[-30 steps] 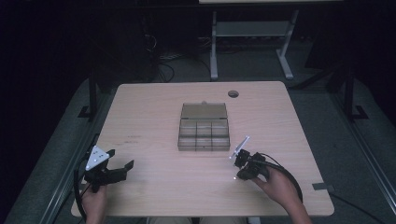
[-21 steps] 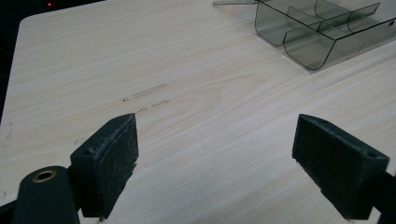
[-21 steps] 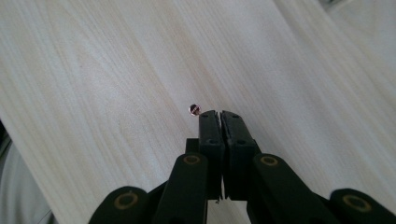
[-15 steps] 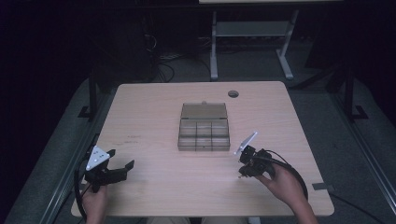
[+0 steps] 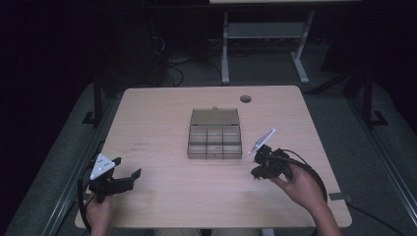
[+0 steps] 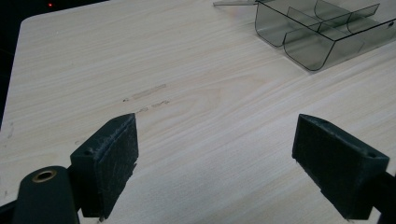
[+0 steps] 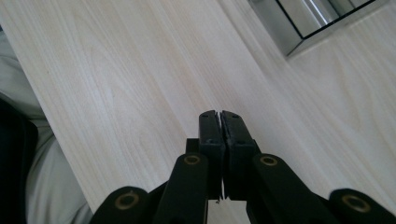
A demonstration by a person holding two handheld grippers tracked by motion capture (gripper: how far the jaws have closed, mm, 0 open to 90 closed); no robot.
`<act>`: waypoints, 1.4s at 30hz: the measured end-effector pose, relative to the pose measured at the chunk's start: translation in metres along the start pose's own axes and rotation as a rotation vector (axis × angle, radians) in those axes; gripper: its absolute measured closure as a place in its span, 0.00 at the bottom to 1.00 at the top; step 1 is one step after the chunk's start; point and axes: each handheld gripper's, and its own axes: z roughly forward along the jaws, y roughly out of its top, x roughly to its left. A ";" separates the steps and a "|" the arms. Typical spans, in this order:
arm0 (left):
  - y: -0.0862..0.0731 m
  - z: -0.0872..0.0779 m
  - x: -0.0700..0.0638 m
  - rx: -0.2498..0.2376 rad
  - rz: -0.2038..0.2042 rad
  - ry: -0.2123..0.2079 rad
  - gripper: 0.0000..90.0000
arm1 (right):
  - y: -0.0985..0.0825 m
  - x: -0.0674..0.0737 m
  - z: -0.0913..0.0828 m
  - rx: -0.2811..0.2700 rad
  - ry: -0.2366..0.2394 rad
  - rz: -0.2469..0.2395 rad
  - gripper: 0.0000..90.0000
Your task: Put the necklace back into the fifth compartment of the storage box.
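box (image 5: pixel 215 140) sits mid-table, smoky clear plastic, lid (image 5: pixel 215 117) flat open on its far side, dividers splitting it into small compartments. can't tell whether anything lies in them.

my right gripper (image 5: pixel 256 172): box is just ahead and to the left of the jaws in the high view, near but apart. in the right gripper view a corner of the box (image 7: pixel 322 18) shows at upper right, well past the jaw tips. jaws pressed together, nothing between them (image 7: pixel 219 122).

my left gripper (image 5: pixel 129 176): box lies well apart, ahead and off to the right of the jaws. left gripper view puts the box (image 6: pixel 322 32) at top right, beyond the right jaw. jaws spread wide, bare table (image 6: pixel 196 98) between them (image 6: pixel 215 158), holding nothing.

a round hole (image 5: pixel 245 99) in the table beyond the box, far from both sets of jaws.
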 end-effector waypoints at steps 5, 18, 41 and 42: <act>0.000 -0.001 0.001 -0.002 -0.010 0.001 0.16 | 0.009 -0.003 -0.004 -0.010 0.005 -0.007 0.98; 0.001 -0.002 0.000 -0.004 0.000 -0.002 0.16 | 0.037 -0.009 -0.019 -0.002 -0.004 -0.031 0.98; -0.001 0.002 0.001 0.004 0.001 -0.006 0.16 | 0.070 -0.016 -0.025 -0.009 -0.008 -0.055 0.98; -0.001 0.002 0.001 0.005 0.005 -0.005 0.16 | 0.072 -0.017 -0.025 -0.009 -0.011 -0.060 0.98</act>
